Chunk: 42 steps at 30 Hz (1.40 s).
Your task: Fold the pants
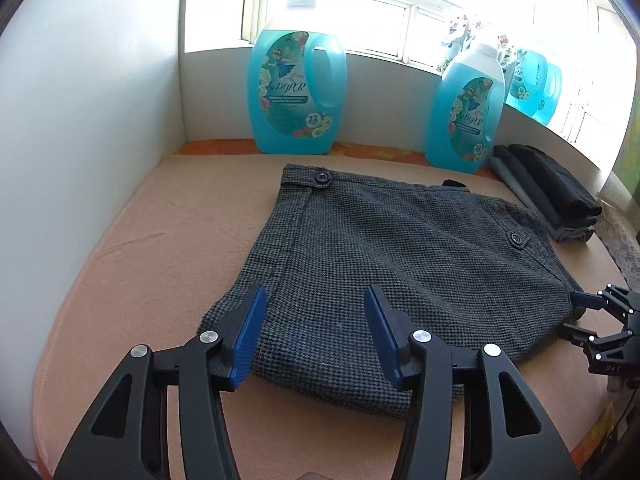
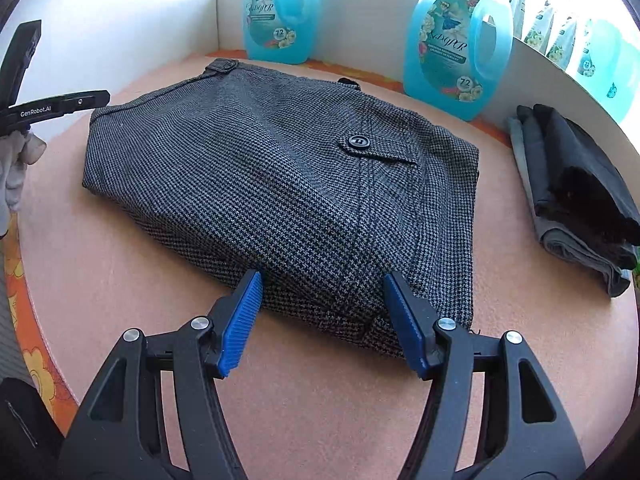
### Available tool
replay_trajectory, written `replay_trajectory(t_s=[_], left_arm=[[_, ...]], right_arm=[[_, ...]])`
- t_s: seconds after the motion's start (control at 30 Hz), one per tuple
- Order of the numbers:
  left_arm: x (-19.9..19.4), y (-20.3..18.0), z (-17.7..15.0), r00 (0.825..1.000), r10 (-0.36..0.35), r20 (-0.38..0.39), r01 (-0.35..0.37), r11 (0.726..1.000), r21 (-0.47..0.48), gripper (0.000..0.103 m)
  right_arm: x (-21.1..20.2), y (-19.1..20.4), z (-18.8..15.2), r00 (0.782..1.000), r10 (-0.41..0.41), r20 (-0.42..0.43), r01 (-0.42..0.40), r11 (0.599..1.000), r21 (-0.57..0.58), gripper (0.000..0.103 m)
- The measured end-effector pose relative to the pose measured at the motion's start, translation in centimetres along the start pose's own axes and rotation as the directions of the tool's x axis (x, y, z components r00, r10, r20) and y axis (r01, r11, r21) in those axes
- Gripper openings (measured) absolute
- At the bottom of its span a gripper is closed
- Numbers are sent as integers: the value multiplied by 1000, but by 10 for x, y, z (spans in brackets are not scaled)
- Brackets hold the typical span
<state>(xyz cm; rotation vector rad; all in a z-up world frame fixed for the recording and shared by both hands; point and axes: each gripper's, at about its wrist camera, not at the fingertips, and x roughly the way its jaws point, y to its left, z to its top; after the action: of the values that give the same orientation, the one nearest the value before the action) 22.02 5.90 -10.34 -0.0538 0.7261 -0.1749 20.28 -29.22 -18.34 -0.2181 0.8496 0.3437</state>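
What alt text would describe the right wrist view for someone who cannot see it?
Folded grey houndstooth pants lie on a peach-covered table, with the open right gripper at their near edge. Two blue detergent bottles stand behind, and a stack of dark folded clothes sits at right.

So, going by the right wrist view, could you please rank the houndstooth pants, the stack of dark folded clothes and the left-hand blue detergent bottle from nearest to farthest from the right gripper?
1. Houndstooth pants: their near edge lies between the open fingers of the right gripper.
2. Stack of dark folded clothes: farther back, right.
3. Left-hand blue detergent bottle: back wall, left.
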Motion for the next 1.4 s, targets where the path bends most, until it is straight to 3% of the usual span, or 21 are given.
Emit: replay_trajectory(t_s=[0.07,0.13,0.2,0.27,0.37,0.47,0.67,0.87,1.03,1.17,1.3,1.37,1.4], left_arm=[[6,-19,11,1000,-24,6,24,999,37,50],[15,-41,22,999,-49,5,49,995,84,50],[26,-64,31,997,-75,-4,75,989,129,50],[40,-87,39,995,-101,-25,104,980,172,50],[64,-115,44,996,-81,-43,89,964,250,50],[87,-128,42,992,-85,-91,108,954,281,50],[116,-139,19,983,-56,-177,116,930,349,50],[108,-140,21,986,-53,-156,106,929,355,50],[82,-149,19,989,-94,-115,132,911,390,50],[88,-157,9,985,-82,-154,142,891,432,50],[97,-158,2,981,-83,-175,152,891,428,50],[99,-160,4,981,-85,-175,154,891,427,50],[99,-159,4,981,-88,-176,156,892,424,50]], right_arm=[[-10,-9,-4,999,22,23,-25,994,109,66],[-17,-19,-11,999,21,30,-27,972,234,77],[-21,-30,-19,999,21,25,-28,941,337,77],[-23,-42,-28,1000,25,18,-31,896,443,77],[-22,-61,-41,998,58,18,-57,803,593,78],[-14,-73,-52,994,109,15,-89,726,682,78],[-5,-75,-47,992,122,36,-110,680,725,78],[6,-74,-41,980,174,94,-182,597,781,81],[14,-67,-33,988,125,94,-150,595,790,81],[20,-70,-30,986,106,128,-165,546,821,83],[25,-73,-28,984,88,153,-176,502,847,83],[26,-74,-28,986,61,157,-167,480,861,79],[27,-73,-27,988,52,147,-154,484,861,72]])
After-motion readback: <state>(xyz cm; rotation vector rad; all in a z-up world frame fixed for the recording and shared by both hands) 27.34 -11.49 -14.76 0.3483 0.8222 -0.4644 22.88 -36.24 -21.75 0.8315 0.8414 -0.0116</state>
